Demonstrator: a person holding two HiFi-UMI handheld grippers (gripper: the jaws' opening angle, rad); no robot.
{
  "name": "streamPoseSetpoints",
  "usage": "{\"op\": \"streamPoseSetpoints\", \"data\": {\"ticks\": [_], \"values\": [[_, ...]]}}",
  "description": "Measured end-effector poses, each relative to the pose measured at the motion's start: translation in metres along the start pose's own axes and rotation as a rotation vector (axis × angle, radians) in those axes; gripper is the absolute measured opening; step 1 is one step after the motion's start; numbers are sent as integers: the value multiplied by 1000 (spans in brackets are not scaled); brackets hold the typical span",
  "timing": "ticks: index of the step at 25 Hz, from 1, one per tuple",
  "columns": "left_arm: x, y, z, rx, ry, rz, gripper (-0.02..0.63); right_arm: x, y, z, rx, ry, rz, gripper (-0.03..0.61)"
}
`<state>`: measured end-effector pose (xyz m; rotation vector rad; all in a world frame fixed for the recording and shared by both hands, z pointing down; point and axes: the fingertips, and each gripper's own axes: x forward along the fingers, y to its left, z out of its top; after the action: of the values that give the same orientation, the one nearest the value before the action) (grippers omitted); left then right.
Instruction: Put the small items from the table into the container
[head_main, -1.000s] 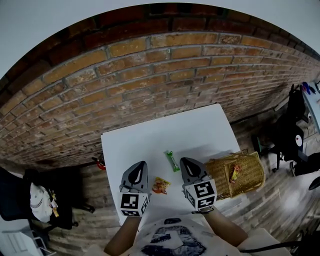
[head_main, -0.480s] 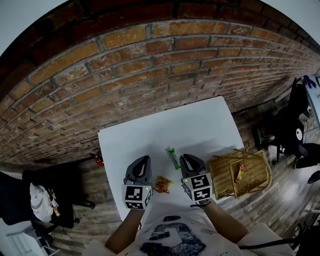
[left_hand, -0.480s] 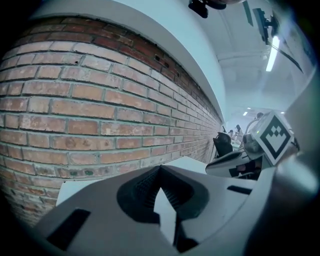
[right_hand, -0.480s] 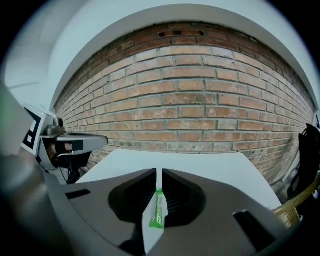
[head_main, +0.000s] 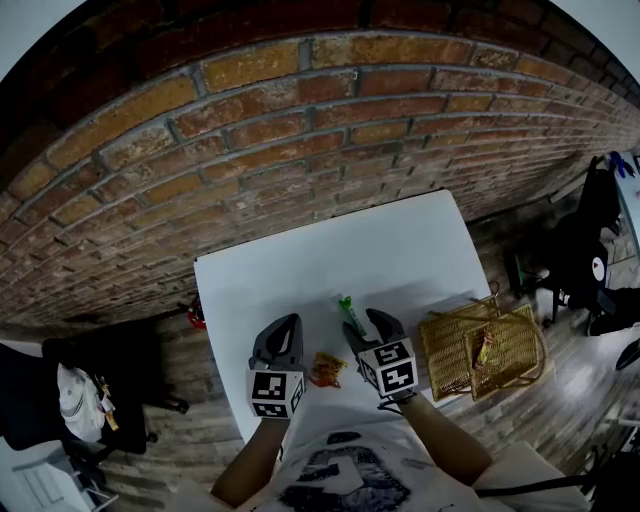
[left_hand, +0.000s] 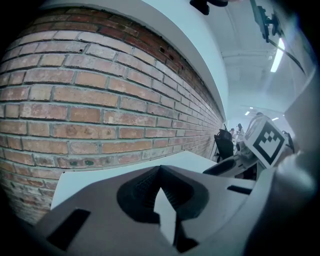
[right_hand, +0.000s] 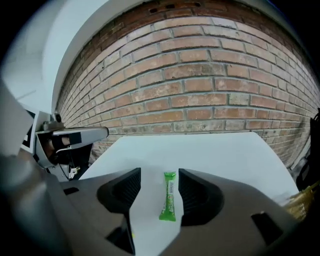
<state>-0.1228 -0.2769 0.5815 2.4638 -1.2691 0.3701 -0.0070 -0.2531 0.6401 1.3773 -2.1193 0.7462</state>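
Note:
A green candy stick (head_main: 347, 309) (right_hand: 169, 202) lies on the white table (head_main: 400, 250). My right gripper (head_main: 362, 319) (right_hand: 159, 173) hangs low over its near end; its jaws are opening, and the stick lies between them untouched. An orange snack packet (head_main: 325, 370) rests between the two grippers near the table's front edge. To its left, my left gripper (head_main: 287, 323) (left_hand: 160, 172) is shut and empty, aimed across the table at the wall. A wicker basket (head_main: 515, 370) stands off the table's right edge with a red-and-yellow packet (head_main: 483, 346) inside.
A brick wall (head_main: 300, 130) runs behind the table. A black chair with a white bag (head_main: 70, 395) stands at the left, dark chairs (head_main: 590, 270) at the right. A small red object (head_main: 197, 318) sits by the table's left edge.
Both grippers have sunk toward the table. The right gripper's jaws were shut and now stand apart on either side of the green stick.

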Motion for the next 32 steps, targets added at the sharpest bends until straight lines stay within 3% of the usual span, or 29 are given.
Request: {"op": "streamPoseSetpoints", "data": {"ticks": [32], "values": [[22,-4,-30,-51,79,-24,46,61,-13,-61,-46,236,3,221]]}}
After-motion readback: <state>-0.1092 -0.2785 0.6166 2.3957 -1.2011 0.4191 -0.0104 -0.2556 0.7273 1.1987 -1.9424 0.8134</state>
